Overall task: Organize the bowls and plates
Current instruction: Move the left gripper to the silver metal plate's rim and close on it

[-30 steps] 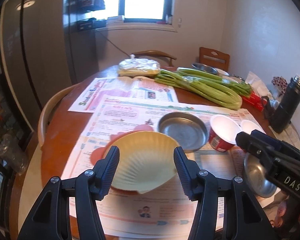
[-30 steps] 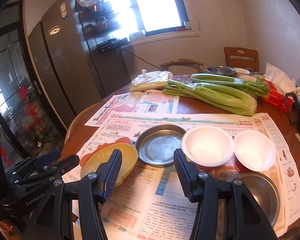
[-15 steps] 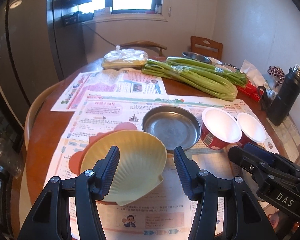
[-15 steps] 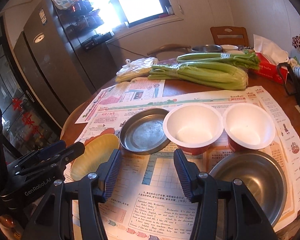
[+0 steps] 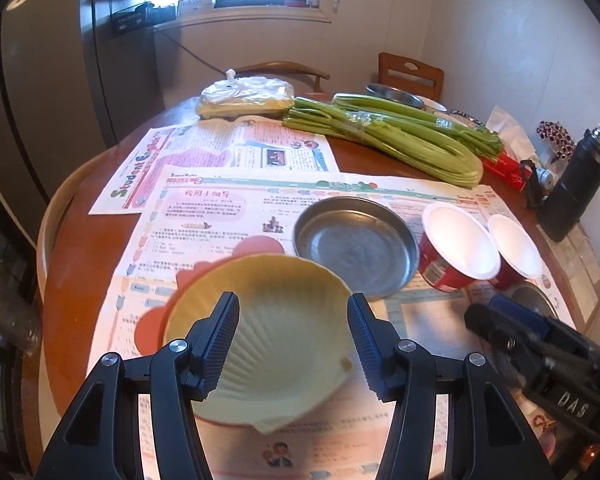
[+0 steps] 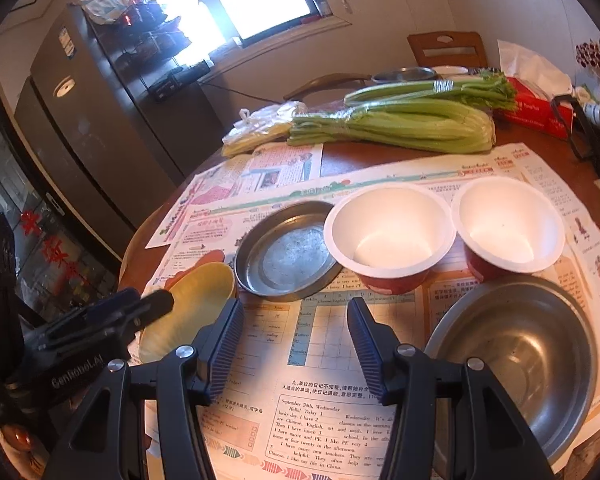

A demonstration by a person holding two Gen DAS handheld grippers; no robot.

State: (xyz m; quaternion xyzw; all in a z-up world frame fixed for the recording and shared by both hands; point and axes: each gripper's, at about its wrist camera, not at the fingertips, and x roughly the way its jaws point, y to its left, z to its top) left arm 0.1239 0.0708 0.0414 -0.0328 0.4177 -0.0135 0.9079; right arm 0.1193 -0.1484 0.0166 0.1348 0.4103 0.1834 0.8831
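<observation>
On a newspaper-covered table (image 5: 80, 248), a yellow shell dish (image 5: 272, 320) lies under the left gripper (image 5: 292, 334), a steel plate (image 6: 288, 252) and two red cups (image 6: 388, 236) ahead of the right gripper (image 6: 296, 344), a steel bowl (image 6: 516, 356) to its right, both grippers parted, empty.

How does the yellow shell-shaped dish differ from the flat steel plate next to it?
The yellow shell dish is ribbed, matte and fan-shaped; the steel plate is smooth, shiny and round. The shell dish rests on a red-orange plate; the steel plate lies directly on the newspaper. Both are shallow, empty and upright.
</observation>
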